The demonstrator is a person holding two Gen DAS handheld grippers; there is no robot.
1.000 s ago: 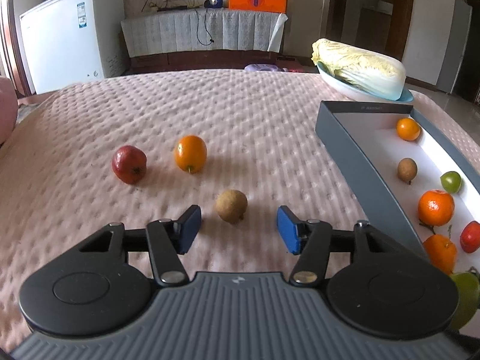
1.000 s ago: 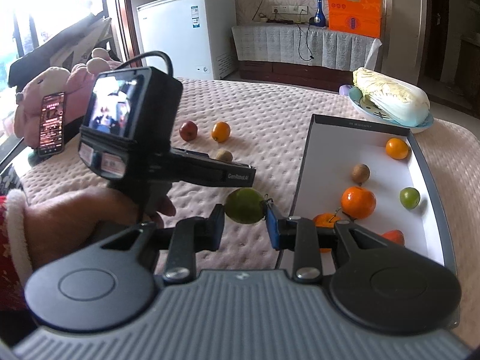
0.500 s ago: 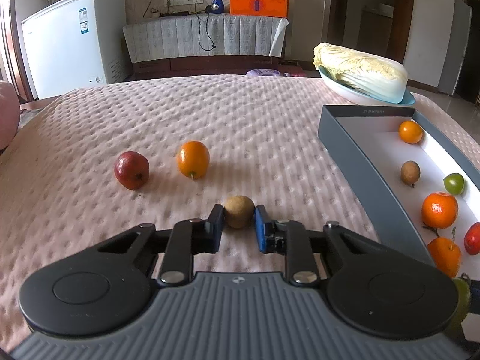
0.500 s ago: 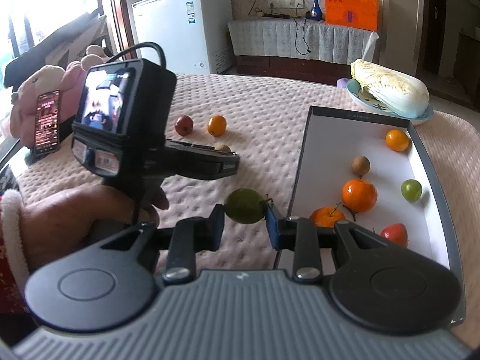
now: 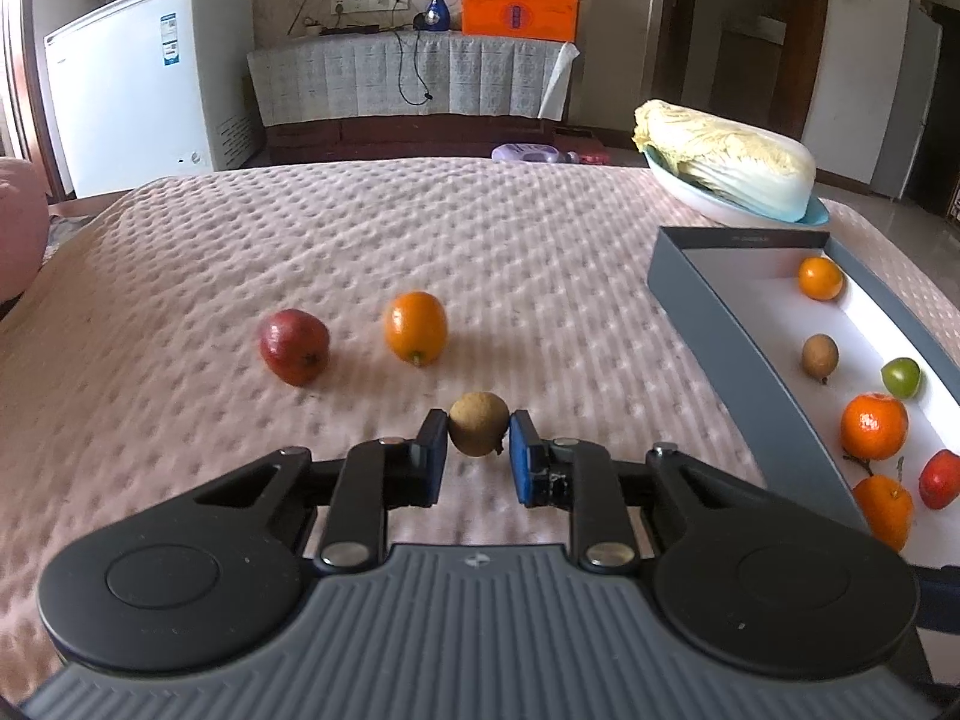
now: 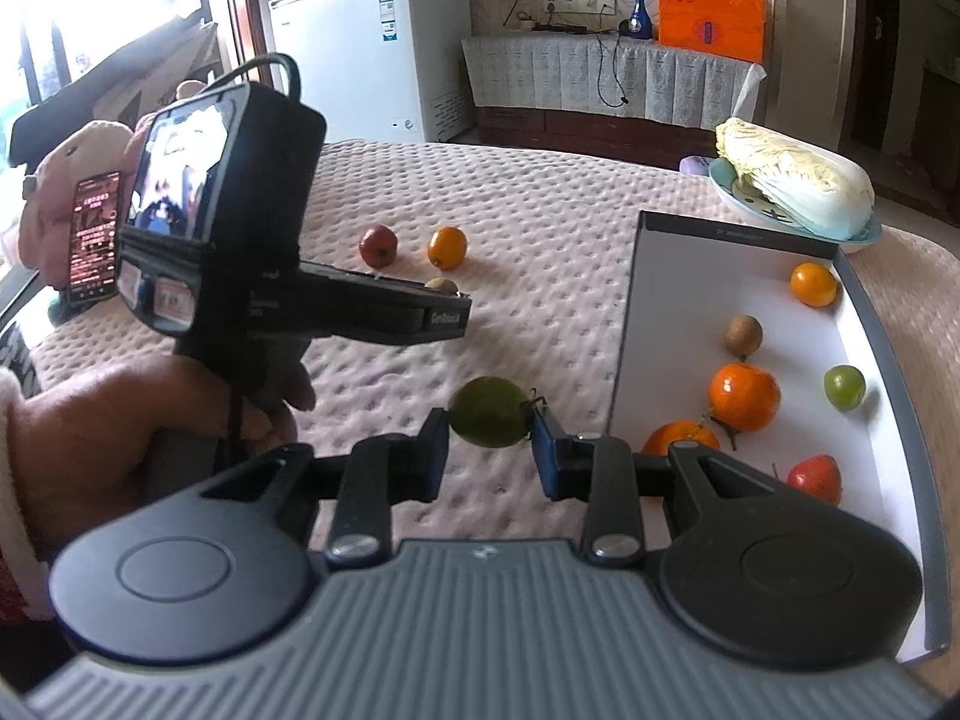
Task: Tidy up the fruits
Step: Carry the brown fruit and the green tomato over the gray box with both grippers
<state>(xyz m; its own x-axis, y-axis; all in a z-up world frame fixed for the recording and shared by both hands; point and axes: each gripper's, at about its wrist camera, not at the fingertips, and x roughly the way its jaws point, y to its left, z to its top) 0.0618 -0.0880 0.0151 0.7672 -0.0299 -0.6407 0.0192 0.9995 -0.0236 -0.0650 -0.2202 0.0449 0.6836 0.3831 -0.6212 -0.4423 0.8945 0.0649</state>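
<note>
Pink dimpled bedspread [image 5: 480, 252] carries the loose fruit. The left gripper [image 5: 478, 450] pinches a small brown round longan [image 5: 478, 431], and the right gripper [image 6: 487, 435] clamps a green lime-like fruit [image 6: 487, 411], both presumably bound for the grey-walled white tray [image 5: 714, 324] alongside.

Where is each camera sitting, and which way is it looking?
Left wrist view: sits on the left gripper, looking forward and down across the pink bedspread; its own jaws pinch a brown fruit.
Right wrist view: sits on the right gripper, looking the same way; its jaws hold a green fruit, and the person's left hand shows too.
Both views share the grey tray, the cabbage, the red fruit and the white freezer.
</note>
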